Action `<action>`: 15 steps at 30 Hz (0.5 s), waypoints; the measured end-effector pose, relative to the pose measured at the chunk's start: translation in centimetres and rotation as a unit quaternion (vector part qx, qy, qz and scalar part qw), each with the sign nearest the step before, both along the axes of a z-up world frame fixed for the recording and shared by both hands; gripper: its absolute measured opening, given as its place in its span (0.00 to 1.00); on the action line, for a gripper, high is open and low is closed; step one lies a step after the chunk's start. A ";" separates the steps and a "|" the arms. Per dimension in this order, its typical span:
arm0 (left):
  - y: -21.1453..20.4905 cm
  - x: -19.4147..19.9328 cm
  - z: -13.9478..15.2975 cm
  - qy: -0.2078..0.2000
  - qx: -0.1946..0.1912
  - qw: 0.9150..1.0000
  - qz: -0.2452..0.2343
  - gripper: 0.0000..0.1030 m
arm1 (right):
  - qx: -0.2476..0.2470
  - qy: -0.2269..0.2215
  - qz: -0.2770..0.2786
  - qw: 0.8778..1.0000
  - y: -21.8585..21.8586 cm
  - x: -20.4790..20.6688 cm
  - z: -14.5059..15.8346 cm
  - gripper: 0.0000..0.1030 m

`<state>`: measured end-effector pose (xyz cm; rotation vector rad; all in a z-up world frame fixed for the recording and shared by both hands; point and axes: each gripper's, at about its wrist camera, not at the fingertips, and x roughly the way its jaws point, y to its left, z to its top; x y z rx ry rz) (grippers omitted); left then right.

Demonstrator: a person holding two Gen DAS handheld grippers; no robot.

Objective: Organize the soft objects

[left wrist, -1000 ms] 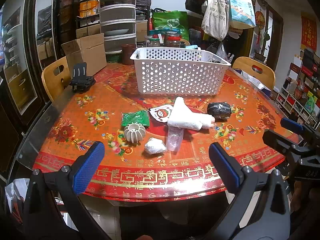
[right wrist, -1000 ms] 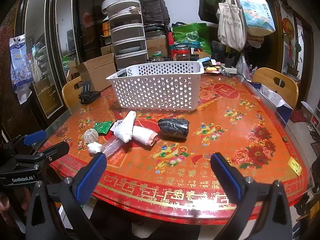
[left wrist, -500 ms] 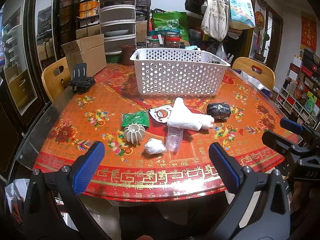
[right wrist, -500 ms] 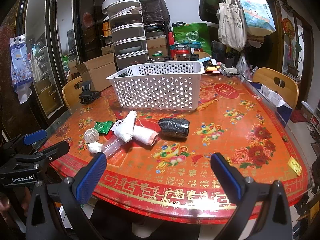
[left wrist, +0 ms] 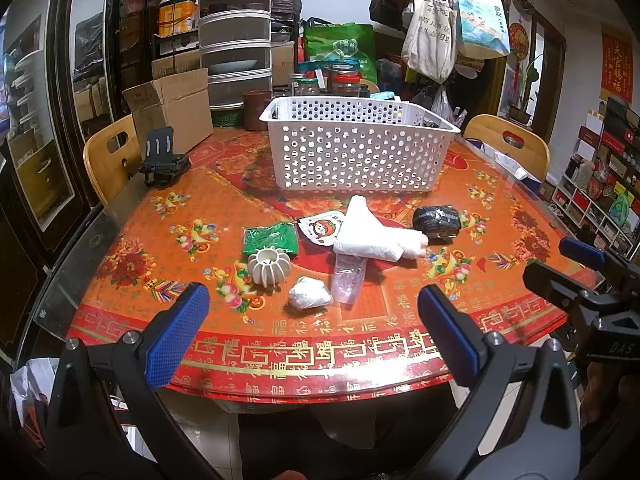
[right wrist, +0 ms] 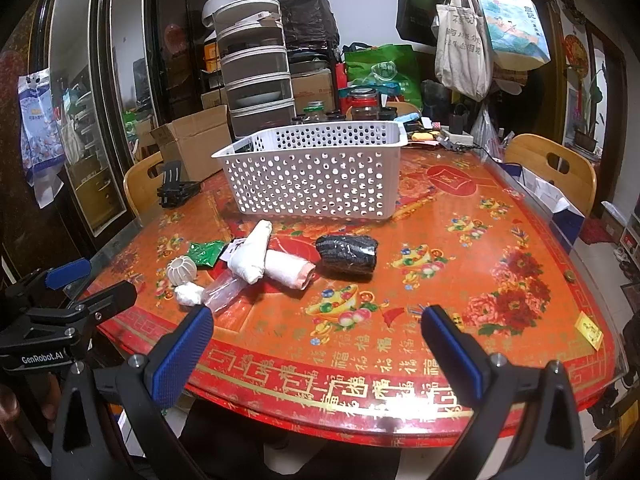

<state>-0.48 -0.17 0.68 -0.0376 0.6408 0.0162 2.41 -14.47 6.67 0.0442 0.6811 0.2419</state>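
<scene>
I have the left hand-held gripper spread wide with nothing between its blue pads, hovering at the near edge of the bench; my right hand-held gripper is just as wide and empty. The soft things lie in a loose cluster on the bench in front of the white perforated basket: a white rolled towel crossing a second roll, a dark bundle just to its right, a green packet, a white ribbed ball and a small white wad nearest me.
</scene>
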 end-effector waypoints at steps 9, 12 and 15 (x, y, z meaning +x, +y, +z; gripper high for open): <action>0.0 0.0 0.0 0.000 0.000 1.000 0.000 1.00 | 0.000 0.001 0.000 1.000 0.0 0.0 0.0 1.00; 0.0 0.0 0.0 0.000 0.000 1.000 0.000 1.00 | 0.001 0.001 0.001 1.000 0.0 -0.1 0.0 1.00; 0.0 0.0 0.0 0.000 0.000 1.000 0.000 1.00 | 0.000 0.001 0.001 1.000 0.0 0.0 0.0 1.00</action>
